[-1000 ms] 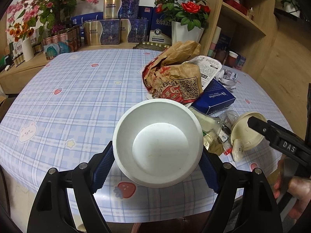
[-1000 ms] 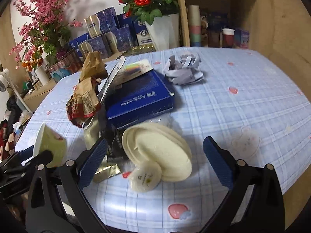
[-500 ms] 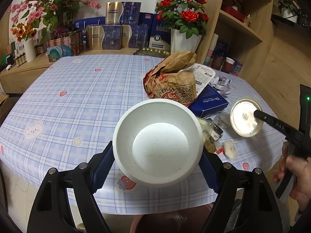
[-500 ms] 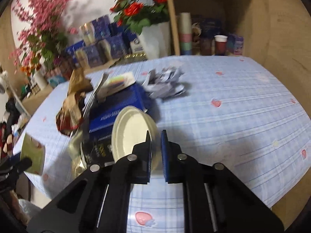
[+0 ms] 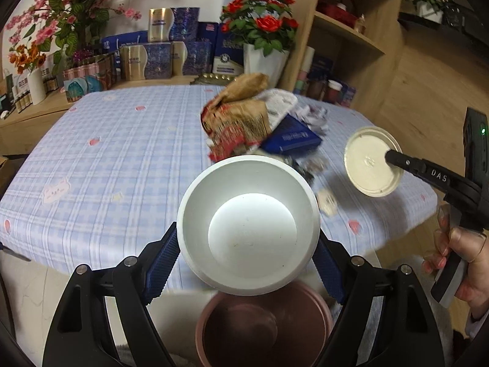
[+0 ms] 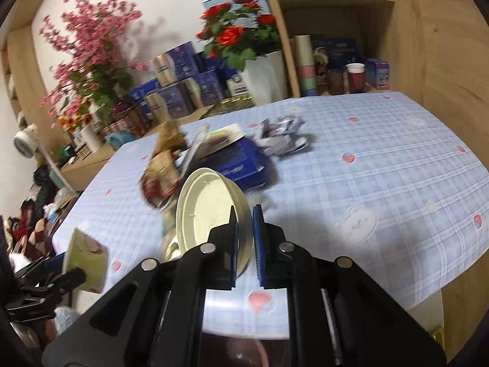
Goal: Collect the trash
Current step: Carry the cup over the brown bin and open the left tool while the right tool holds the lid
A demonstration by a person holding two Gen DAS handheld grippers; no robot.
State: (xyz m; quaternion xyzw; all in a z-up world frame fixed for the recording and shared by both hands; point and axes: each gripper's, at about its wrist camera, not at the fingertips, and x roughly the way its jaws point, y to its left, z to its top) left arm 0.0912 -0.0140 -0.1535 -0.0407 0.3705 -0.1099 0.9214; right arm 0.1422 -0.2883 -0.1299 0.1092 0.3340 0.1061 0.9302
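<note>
Your left gripper (image 5: 248, 244) has its blue-padded fingers spread wide and pressed against both sides of a round white paper bowl (image 5: 248, 224), which you hold mouth-up between them, raised off the table. Directly below that bowl, past the table's near edge, sits a round reddish-brown plastic bin (image 5: 264, 327) with its mouth open toward you. Your right gripper (image 6: 244, 223) is clamped tight on the rim of a round cream-coloured plastic lid (image 6: 205, 211); the lid stands on edge, lifted clear of the tablecloth, with its flat face turned to the gripper's left. Ahead of both tools, on the blue-checked tablecloth (image 5: 122, 153), lies the remaining litter: a crumpled brown paper bag (image 5: 241, 119), a dark blue cardboard box (image 5: 290, 139) just to its right, and a wad of crumpled grey-white paper (image 6: 281, 139) beyond the box. A small pale sachet (image 5: 326, 202) lies near the table edge, between your two tools.
</note>
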